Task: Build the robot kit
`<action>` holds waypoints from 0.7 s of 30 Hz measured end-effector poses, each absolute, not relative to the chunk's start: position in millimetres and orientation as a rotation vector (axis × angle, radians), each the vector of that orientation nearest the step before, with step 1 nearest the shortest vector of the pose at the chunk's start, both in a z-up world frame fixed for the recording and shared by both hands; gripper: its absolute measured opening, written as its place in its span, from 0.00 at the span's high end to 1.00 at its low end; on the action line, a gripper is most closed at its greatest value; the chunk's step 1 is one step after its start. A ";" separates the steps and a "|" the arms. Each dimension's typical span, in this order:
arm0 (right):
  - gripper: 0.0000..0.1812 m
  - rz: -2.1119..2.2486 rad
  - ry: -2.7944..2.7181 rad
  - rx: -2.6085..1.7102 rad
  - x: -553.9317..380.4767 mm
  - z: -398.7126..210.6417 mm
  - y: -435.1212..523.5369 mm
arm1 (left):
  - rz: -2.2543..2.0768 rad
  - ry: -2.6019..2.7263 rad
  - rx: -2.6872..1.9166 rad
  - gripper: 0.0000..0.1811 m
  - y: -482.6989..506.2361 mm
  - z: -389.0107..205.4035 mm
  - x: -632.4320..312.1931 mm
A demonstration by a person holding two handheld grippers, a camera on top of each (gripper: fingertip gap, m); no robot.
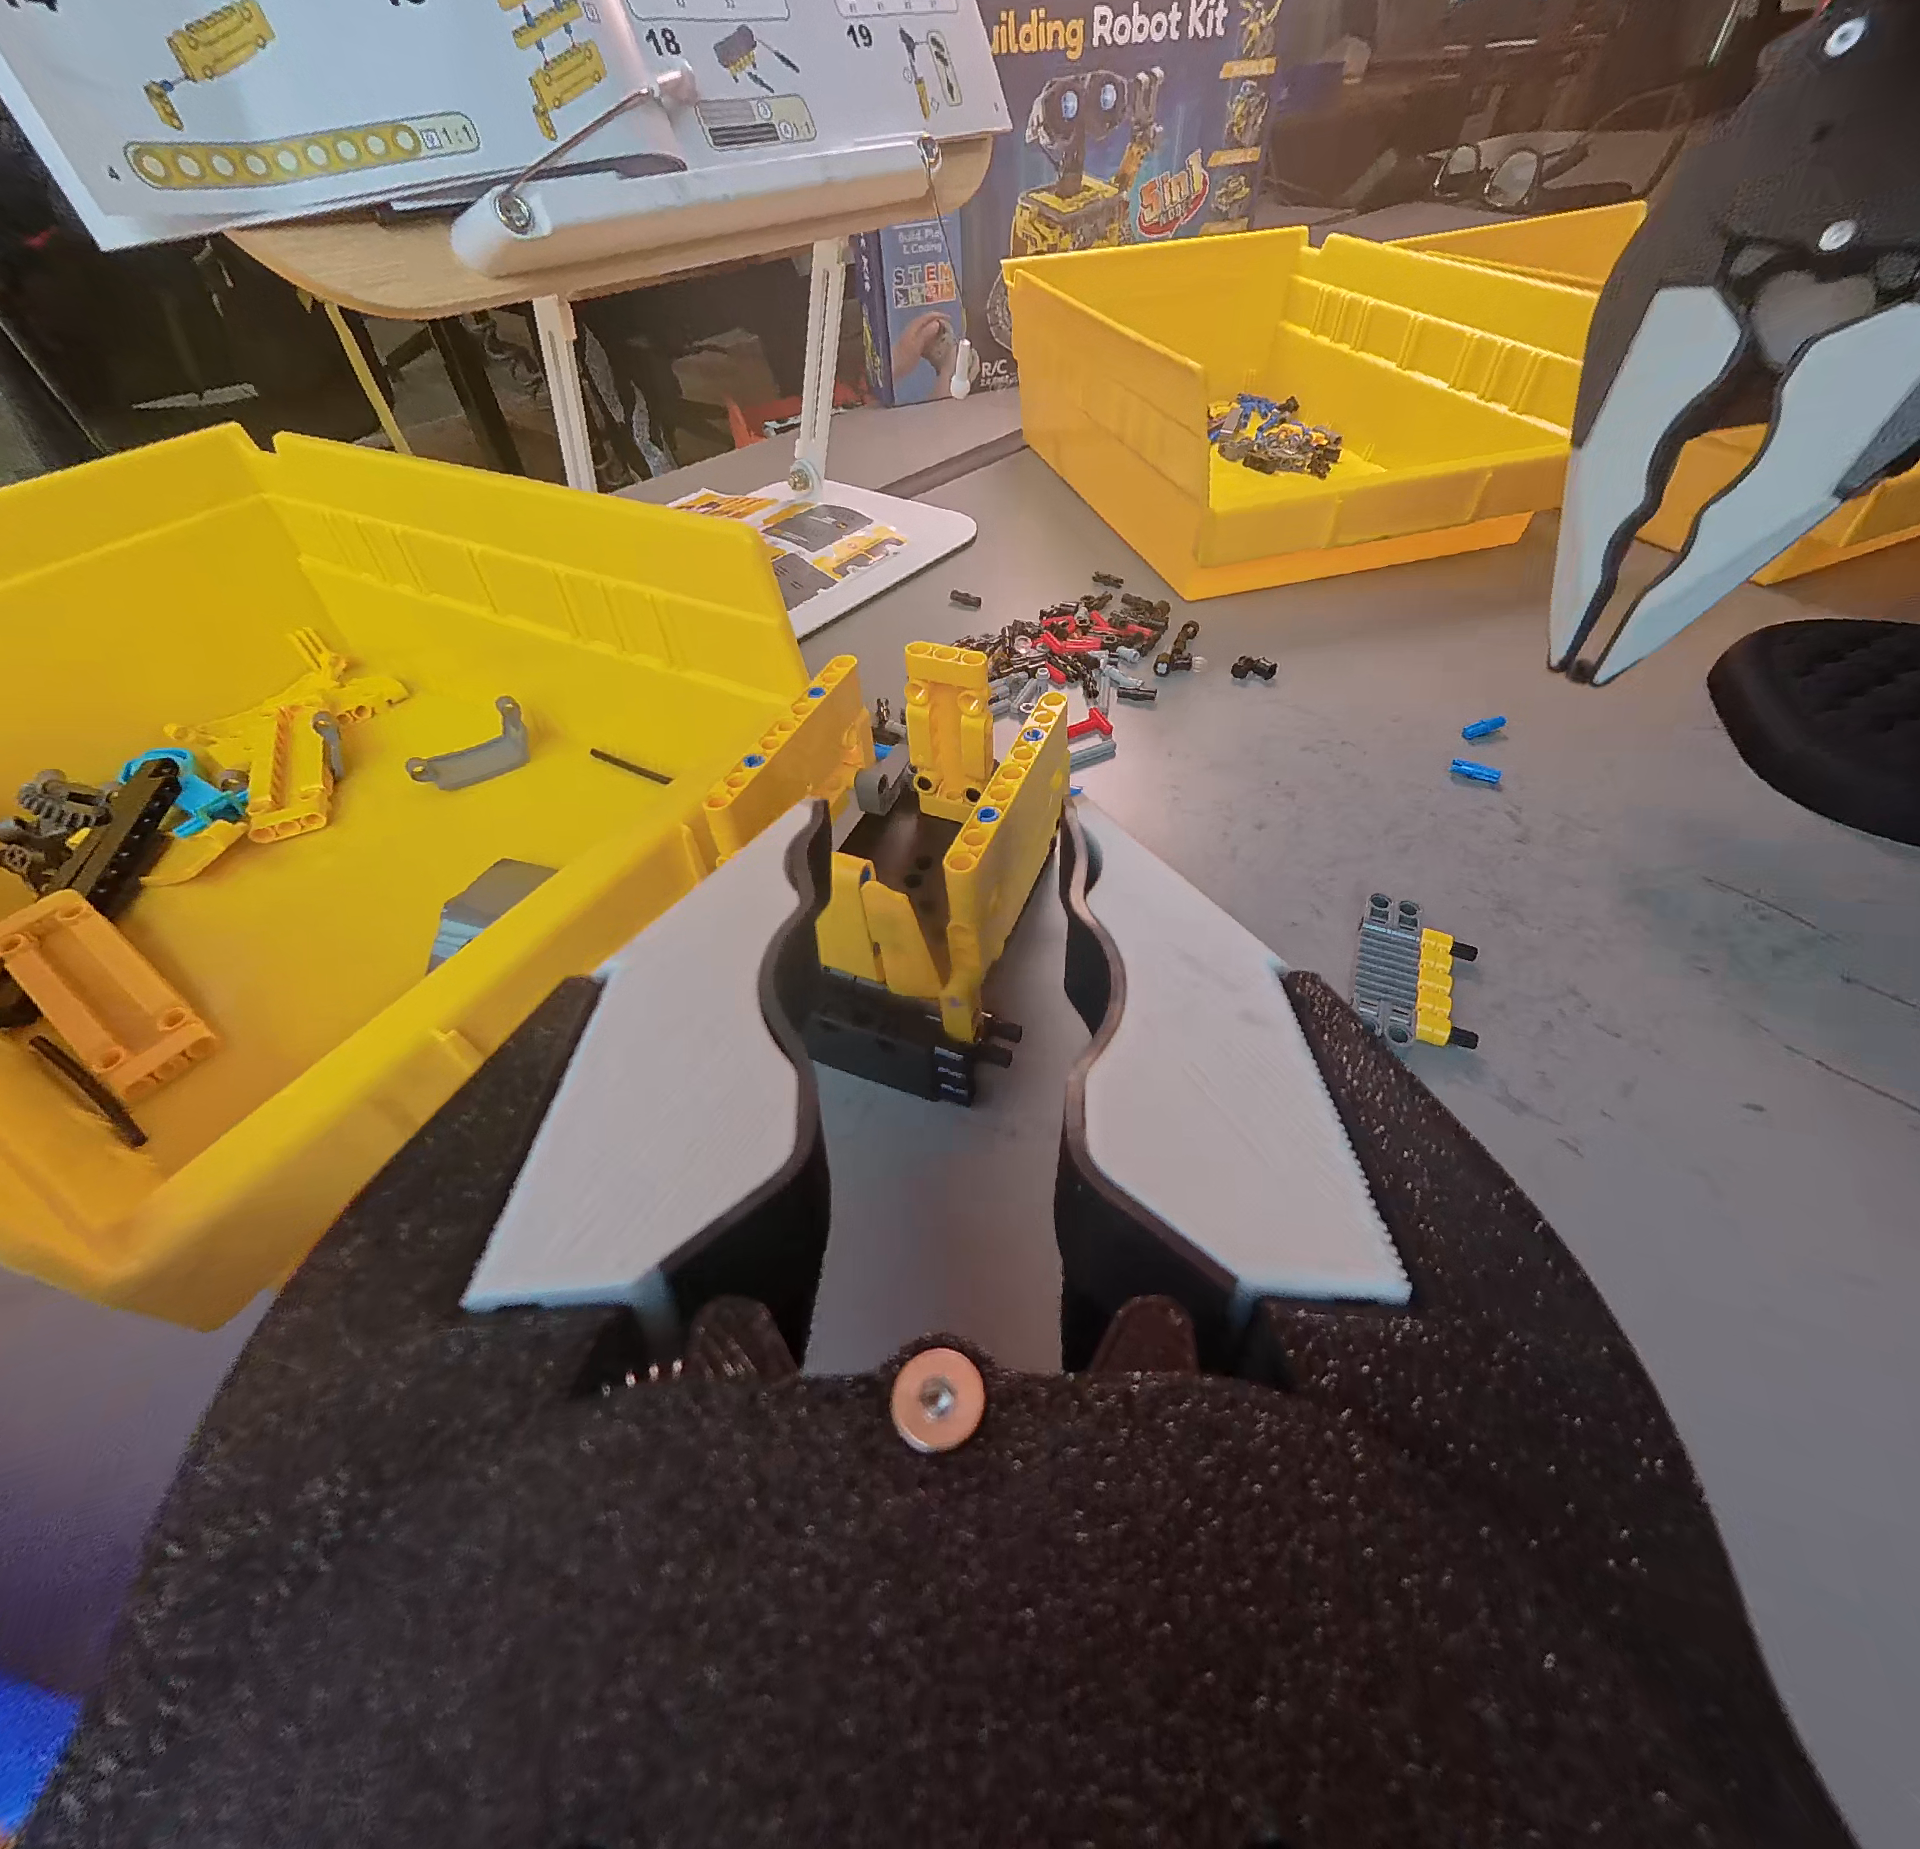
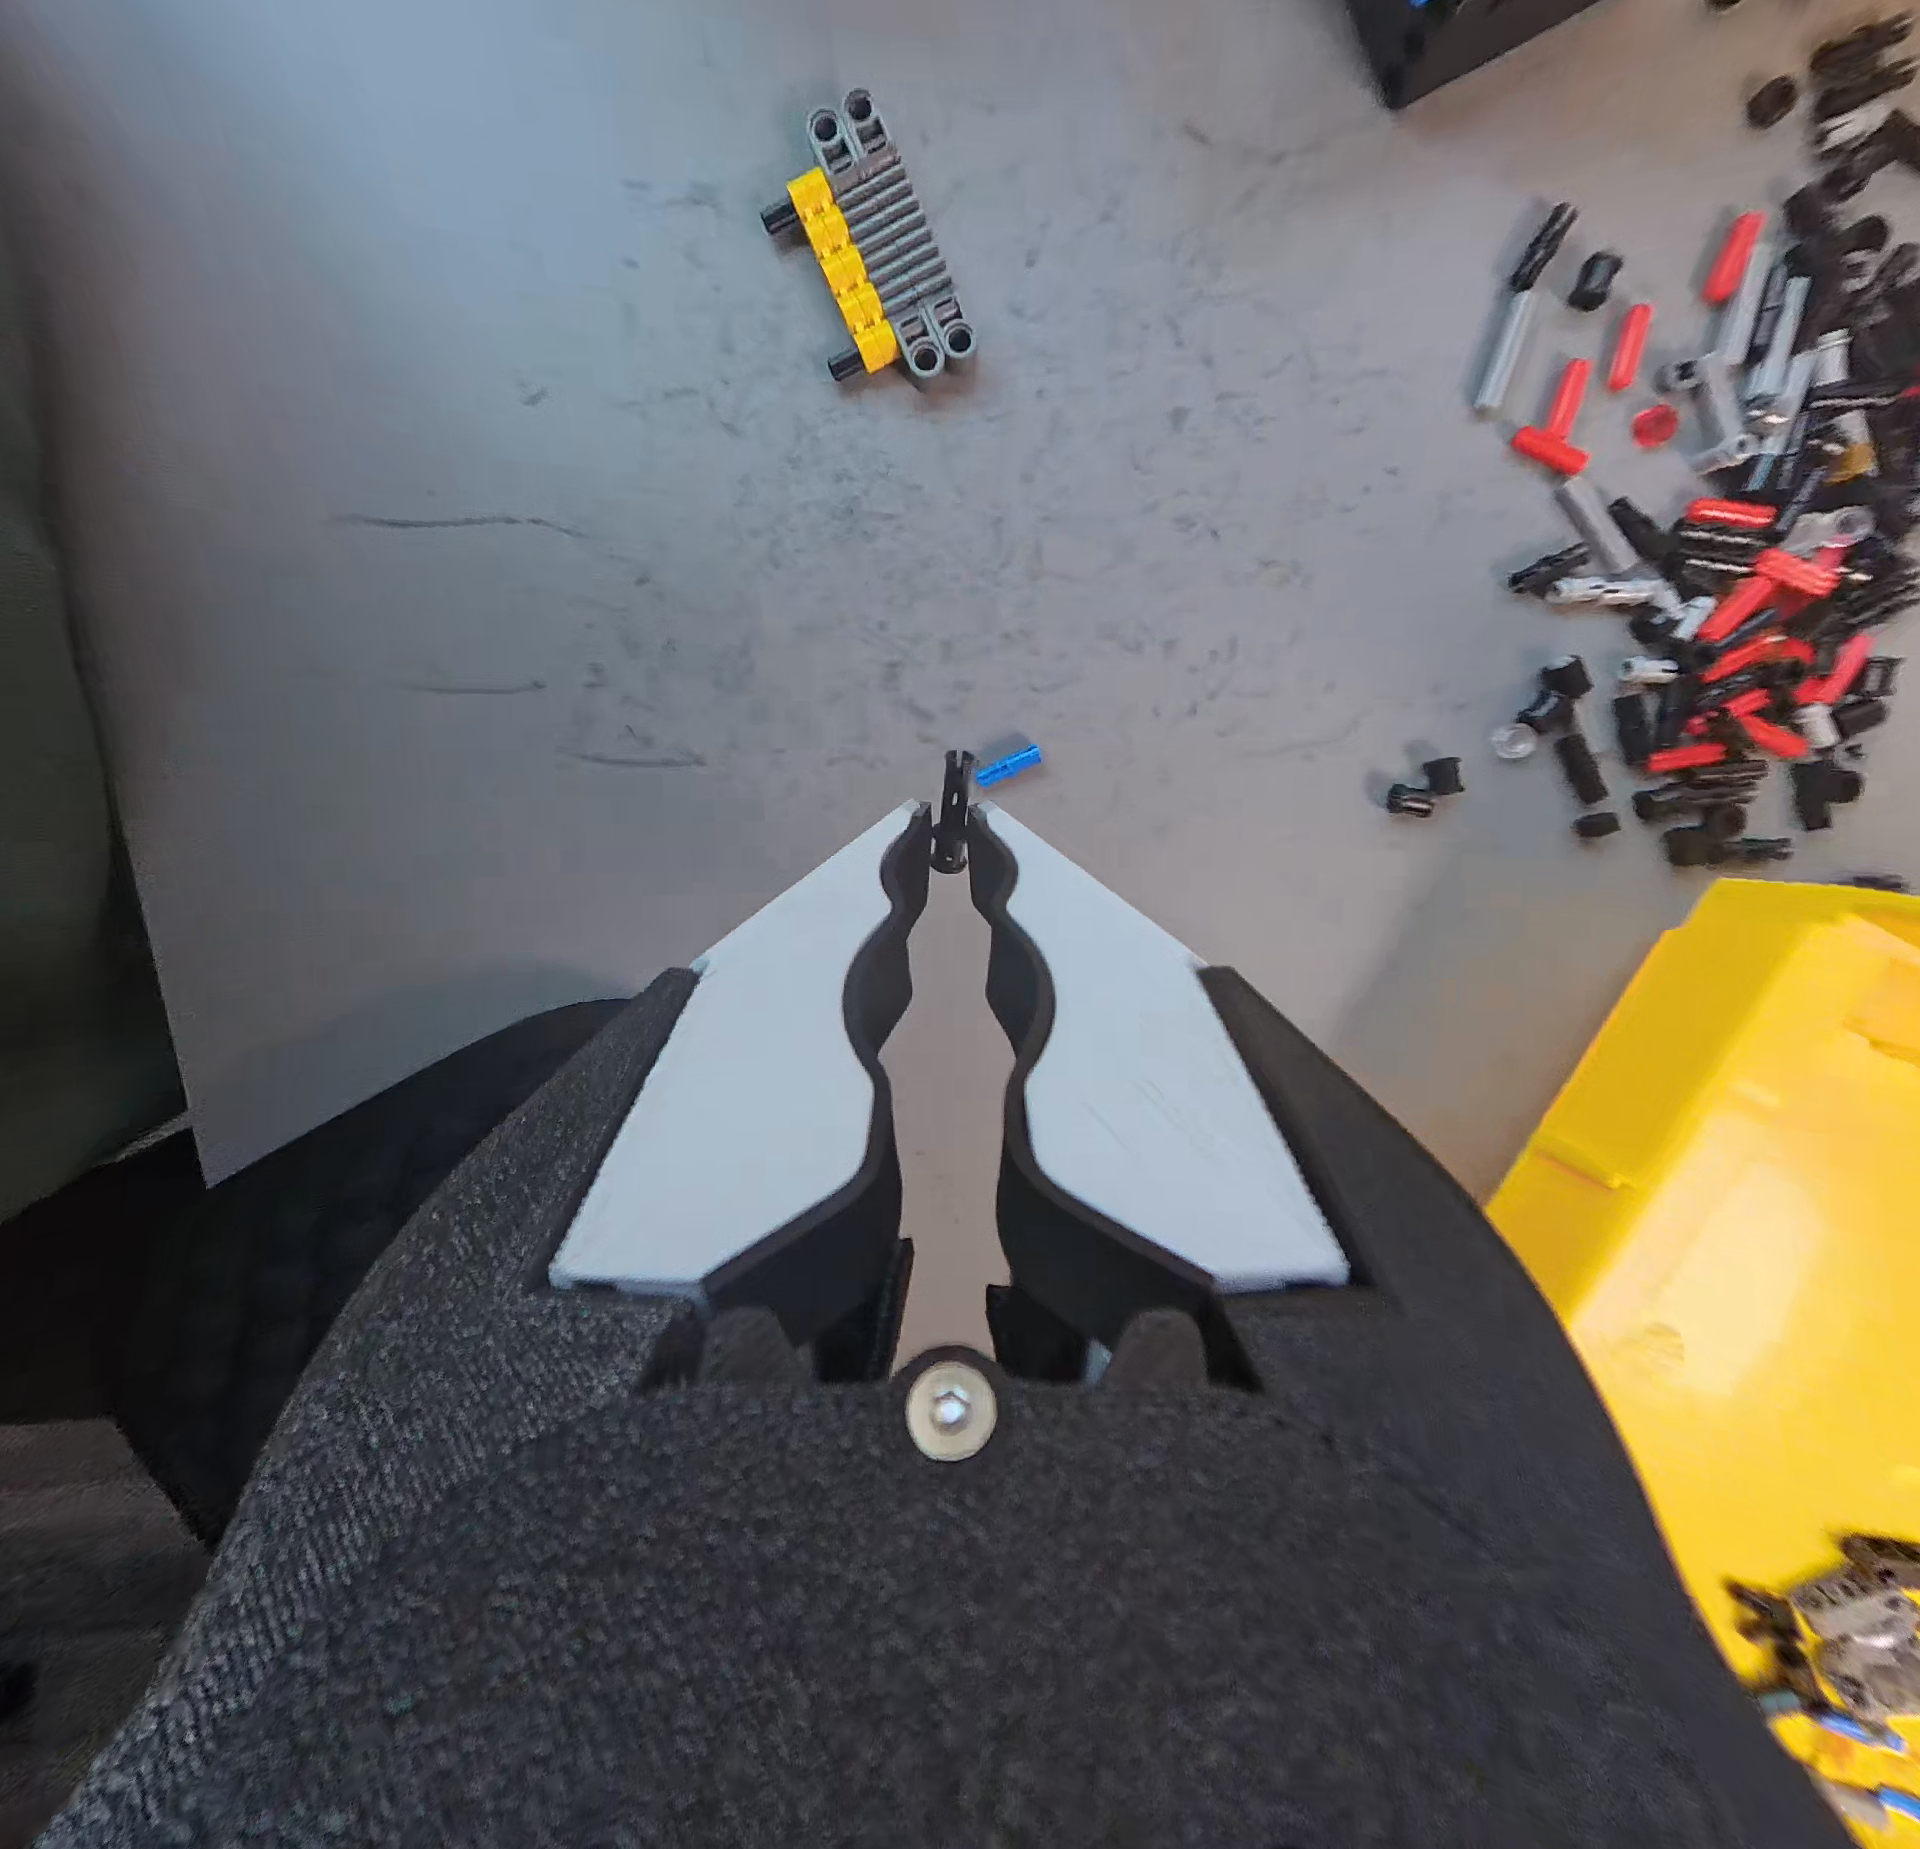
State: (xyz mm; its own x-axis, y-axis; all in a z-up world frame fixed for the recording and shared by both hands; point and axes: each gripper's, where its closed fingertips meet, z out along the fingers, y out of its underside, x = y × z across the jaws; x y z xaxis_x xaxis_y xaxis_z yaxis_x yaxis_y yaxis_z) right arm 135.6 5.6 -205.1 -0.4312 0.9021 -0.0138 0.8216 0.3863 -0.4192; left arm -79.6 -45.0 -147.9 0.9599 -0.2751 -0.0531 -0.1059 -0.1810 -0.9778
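My left gripper (image 1: 940,817) is shut on a yellow and black brick assembly (image 1: 935,926) that stands on the grey table; its fingers press on both sides. My right gripper (image 2: 951,812) is shut on a small black pin (image 2: 953,776) and holds it above the table, close over a blue pin (image 2: 1008,763). The right gripper also shows in the left wrist view (image 1: 1579,667), raised at the upper right. A small grey and yellow sub-assembly (image 1: 1408,973) lies to the right of the left gripper and shows in the right wrist view (image 2: 873,241).
A pile of loose black, red and grey parts (image 1: 1081,646) (image 2: 1745,573) lies behind the assembly. Yellow bins stand left (image 1: 520,573) and back right (image 1: 1122,428) (image 2: 1714,1228). An instruction booklet on a stand (image 1: 520,54), a kit box (image 1: 1132,95) and a black chair seat (image 1: 1829,719) are around. My right fingertips sit around 25 centimeters from my left ones.
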 end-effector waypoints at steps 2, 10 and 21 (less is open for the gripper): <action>0.97 0.532 -2.466 -1.562 137.3 -218.4 1.6 | -0.148 0.287 -1.739 0.76 -47.0 -144.1 -79.6; 0.92 0.419 -2.500 -1.608 141.9 -240.6 1.6 | -0.177 0.259 -1.701 0.75 -50.7 -134.7 -81.8; 0.89 -0.040 -2.027 -1.732 294.6 -83.8 156.4 | -0.266 0.293 -1.696 0.66 -50.7 -135.9 -68.0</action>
